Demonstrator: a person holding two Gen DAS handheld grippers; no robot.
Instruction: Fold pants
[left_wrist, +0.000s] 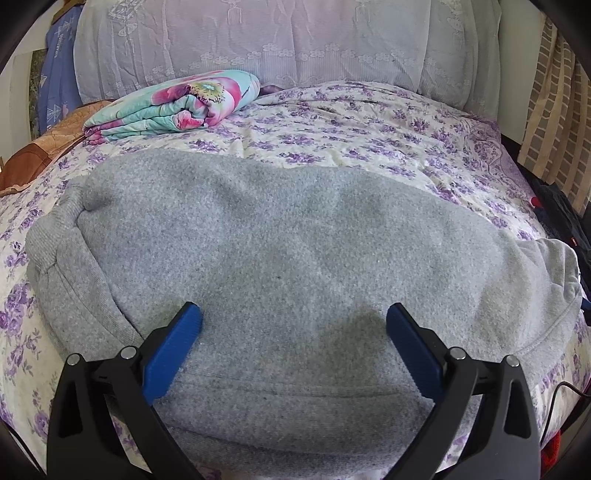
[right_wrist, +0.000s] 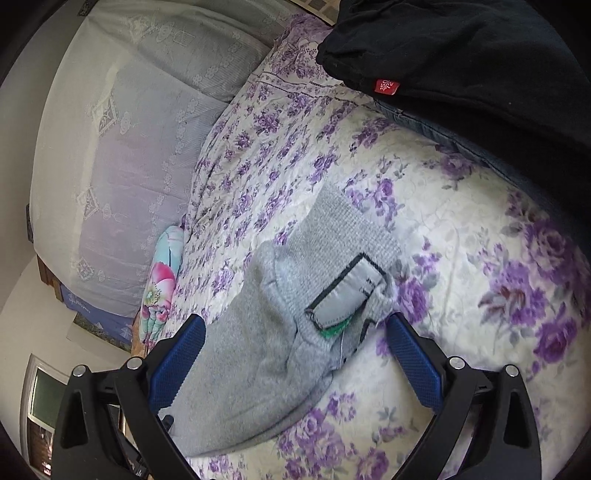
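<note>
Pants (left_wrist: 295, 240): grey fleece, lying flat across the near part of the bed, long axis running left to right in the left wrist view; a ribbed band shows at the left end and a stitched hem curve at the right end
Waistband end (right_wrist: 332, 258): in the right wrist view, a ribbed grey edge turned back, showing a grey sewn label (right_wrist: 343, 295) with a dark border and a scrap of green beneath it
Left gripper (left_wrist: 294, 317): jaws spread wide, blue pads above the near edge of the pants, nothing between them; whether they touch the fabric cannot be told
Right gripper (right_wrist: 295, 325): jaws spread wide, straddling the label end of the pants, nothing clamped
Bedspread (left_wrist: 369, 140): white with purple flowers, beneath the pants
Folded quilt (left_wrist: 173, 103): teal and pink floral, on the bed behind the pants, well apart from them
Pillow (left_wrist: 258, 40): pale lace-covered, at the head of the bed
Dark garment (right_wrist: 461, 48): black with a small red tag, on the bedspread beyond the waistband end
</note>
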